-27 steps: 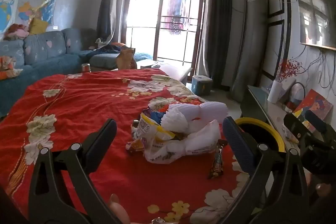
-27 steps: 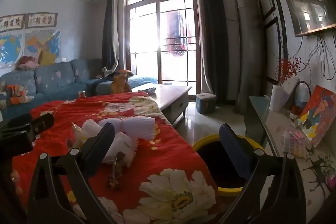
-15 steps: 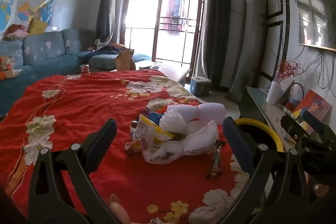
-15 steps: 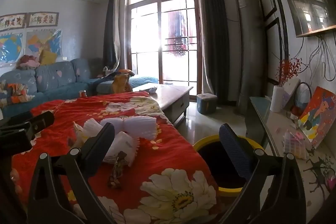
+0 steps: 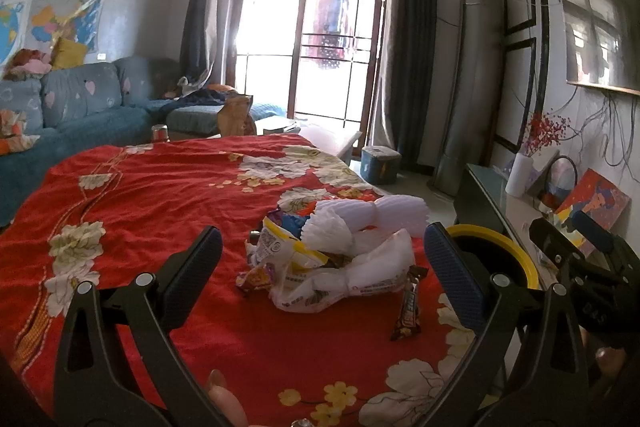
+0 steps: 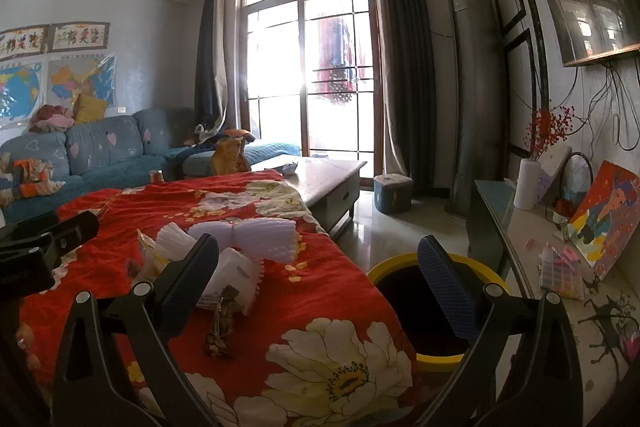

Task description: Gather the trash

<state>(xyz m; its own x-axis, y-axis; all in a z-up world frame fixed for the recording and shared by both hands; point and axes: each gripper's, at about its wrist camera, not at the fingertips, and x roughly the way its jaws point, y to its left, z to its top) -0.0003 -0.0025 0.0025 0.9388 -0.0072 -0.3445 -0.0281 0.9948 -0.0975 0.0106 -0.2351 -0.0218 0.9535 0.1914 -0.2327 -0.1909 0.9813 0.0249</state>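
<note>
Through the left wrist camera we see our left gripper (image 5: pixel 322 269) spread wide with nothing between its blue pads. It hangs over a table draped in a red floral cloth (image 5: pixel 152 195). The trash pile (image 5: pixel 336 251) sits at twelve o'clock between the two fingers: white foam fruit nets, a clear plastic bag and a yellow-edged snack packet bunched together. A brown candy wrapper (image 5: pixel 409 311) lies just beside the pile at about four o'clock from it, apart from the right finger. Beyond the table edge at two o'clock stands the yellow-rimmed bin (image 5: pixel 500 253), and our right gripper (image 5: pixel 588 243) shows at three o'clock beside it.

Through the right wrist camera, our right gripper (image 6: pixel 318 275) is likewise wide apart and grips nothing. The bin (image 6: pixel 394 265) lies at one o'clock, its dark mouth partly behind the right finger, standing on the floor close against the table edge. The trash pile (image 6: pixel 248 247) is at eleven o'clock on the cloth, with the candy wrapper (image 6: pixel 222 321) near the left finger. Our left gripper (image 6: pixel 44 243) enters at nine o'clock.
</note>
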